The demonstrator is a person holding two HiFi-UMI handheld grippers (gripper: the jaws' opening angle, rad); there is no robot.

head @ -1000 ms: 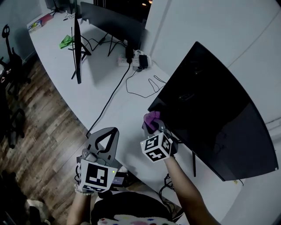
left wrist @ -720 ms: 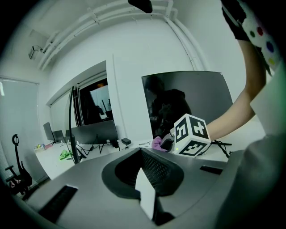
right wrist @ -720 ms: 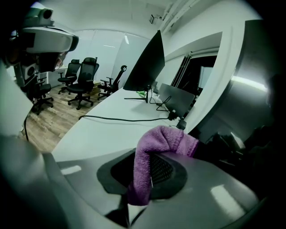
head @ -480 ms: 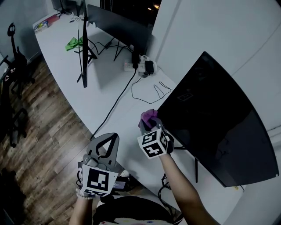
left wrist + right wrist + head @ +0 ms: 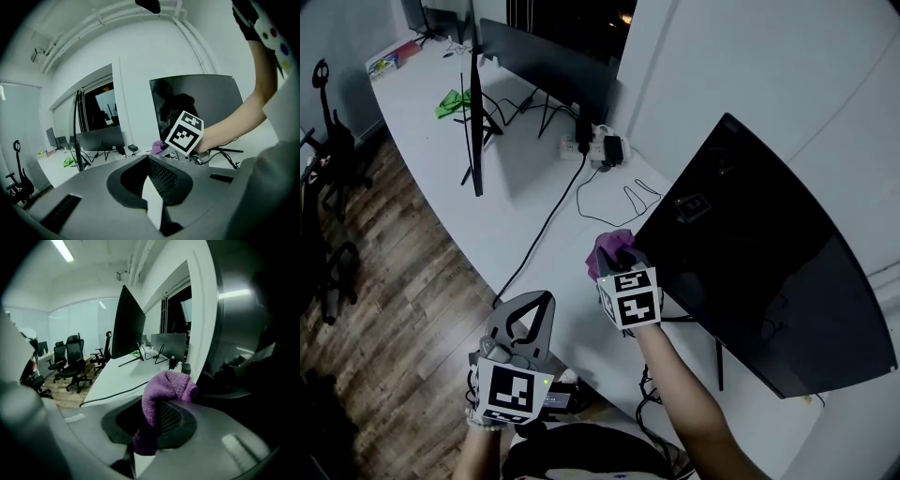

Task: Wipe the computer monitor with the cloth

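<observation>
The right gripper (image 5: 613, 255), its fingers clamped on the purple cloth (image 5: 609, 246), sits just beside the monitor's (image 5: 750, 262) lower left edge, with a black cable (image 5: 546, 214) crossing the surface (image 5: 412, 94) nearby, and the left gripper (image 5: 542, 302) hangs apart, its fingers closed on nothing.

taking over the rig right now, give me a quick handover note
Left gripper: shut, empty, held near the desk edge.
Right gripper: shut on the purple cloth, at the near lower corner of the monitor; whether the cloth touches the screen is unclear.
Done: cloth is gripped and brought to the monitor.
Left: wipe across the dark screen; how much is already wiped cannot be told.
</observation>
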